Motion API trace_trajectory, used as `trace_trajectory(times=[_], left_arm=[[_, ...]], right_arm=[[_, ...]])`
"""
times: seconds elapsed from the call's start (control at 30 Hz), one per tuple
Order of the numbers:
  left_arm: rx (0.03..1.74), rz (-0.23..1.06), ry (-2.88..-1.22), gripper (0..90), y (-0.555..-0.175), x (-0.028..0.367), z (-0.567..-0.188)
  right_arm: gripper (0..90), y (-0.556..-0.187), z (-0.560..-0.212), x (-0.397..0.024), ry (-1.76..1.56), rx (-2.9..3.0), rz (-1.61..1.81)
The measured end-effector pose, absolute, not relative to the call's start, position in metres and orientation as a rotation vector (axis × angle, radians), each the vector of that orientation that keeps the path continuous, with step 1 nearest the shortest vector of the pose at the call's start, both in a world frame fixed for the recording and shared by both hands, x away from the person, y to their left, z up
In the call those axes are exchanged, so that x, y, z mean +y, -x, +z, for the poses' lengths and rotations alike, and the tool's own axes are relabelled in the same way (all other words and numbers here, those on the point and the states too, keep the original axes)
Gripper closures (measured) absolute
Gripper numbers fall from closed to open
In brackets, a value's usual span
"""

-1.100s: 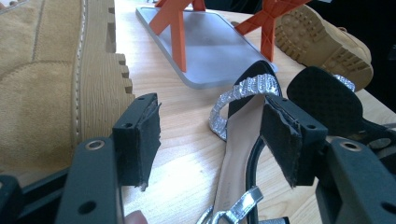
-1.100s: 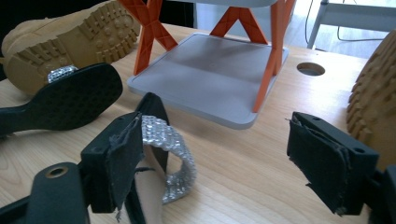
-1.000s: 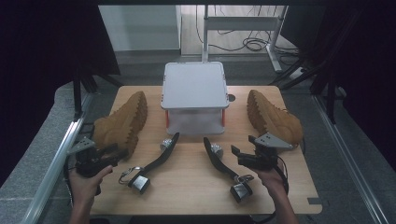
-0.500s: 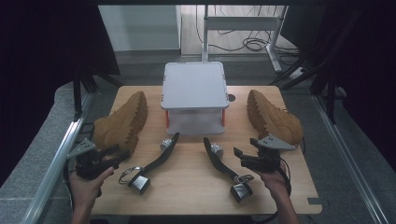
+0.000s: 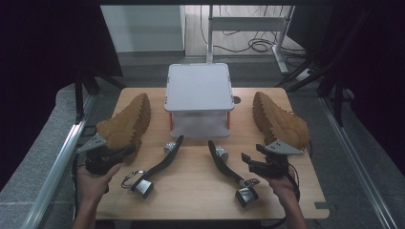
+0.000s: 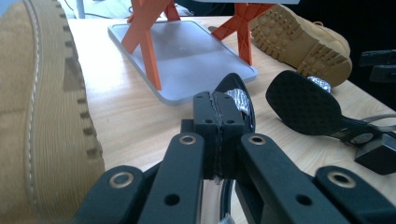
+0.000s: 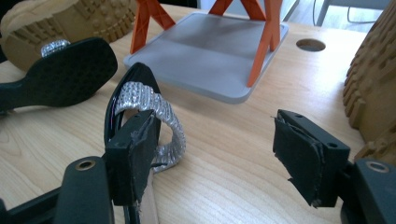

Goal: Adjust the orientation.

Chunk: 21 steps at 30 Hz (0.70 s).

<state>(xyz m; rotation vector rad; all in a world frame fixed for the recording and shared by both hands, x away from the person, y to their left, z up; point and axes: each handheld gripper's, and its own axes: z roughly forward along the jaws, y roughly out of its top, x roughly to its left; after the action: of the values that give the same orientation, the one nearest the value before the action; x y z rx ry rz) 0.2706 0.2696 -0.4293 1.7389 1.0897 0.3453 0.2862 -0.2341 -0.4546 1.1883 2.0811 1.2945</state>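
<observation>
A: High view first: a wooden table (image 5: 191, 191) with a grey rack (image 5: 198, 98) on orange legs in the middle, a tan boot (image 5: 126, 125) lying at the left and another boot (image 5: 279, 121) at the right.

B: And two black sandals in front of the rack. The left sandal (image 5: 157, 164) runs toward the left gripper (image 5: 126, 150), the right sandal (image 5: 231, 171) lies just beside the right gripper (image 5: 247, 160).

A: Left gripper view now: the pads are pressed flat together, nothing between them. Clenched on air, having just snapped closed, with the boot's sole (image 6: 46, 116) close at its side and a sandal's toe just past the tips.

B: Right gripper view: jaws stand wide, just drawn in a touch, gripping nothing. The near pad (image 7: 135, 149) sits right against the sandal's glittery strap (image 7: 156, 114); whether it touches, I can't tell. The other pad is well clear, over bare wood.
</observation>
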Motion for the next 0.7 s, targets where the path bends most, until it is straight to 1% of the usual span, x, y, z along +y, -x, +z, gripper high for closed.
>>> trace_trajectory(times=[0.1, 0.3, 0.53, 0.7], left_arm=[[1.088, 0.353, -1.756, 90.0, -0.275, 0.268, -0.426], [1.085, 0.324, -1.809, 90.0, -0.286, 0.262, -0.422], [1.088, 0.257, -1.908, 90.0, -0.307, 0.237, -0.43], [1.07, 0.218, -1.941, 90.0, -0.314, 0.227, -0.435]], right_arm=[[30.7, -0.286, -0.455, -0.234, -1.187, 2.089, 1.291], [31.0, -0.286, -0.456, -0.233, -1.186, 2.094, 1.271], [31.8, -0.286, -0.454, -0.231, -1.159, 2.117, 1.286], [31.7, -0.287, -0.456, -0.229, -1.165, 2.119, 1.268]])
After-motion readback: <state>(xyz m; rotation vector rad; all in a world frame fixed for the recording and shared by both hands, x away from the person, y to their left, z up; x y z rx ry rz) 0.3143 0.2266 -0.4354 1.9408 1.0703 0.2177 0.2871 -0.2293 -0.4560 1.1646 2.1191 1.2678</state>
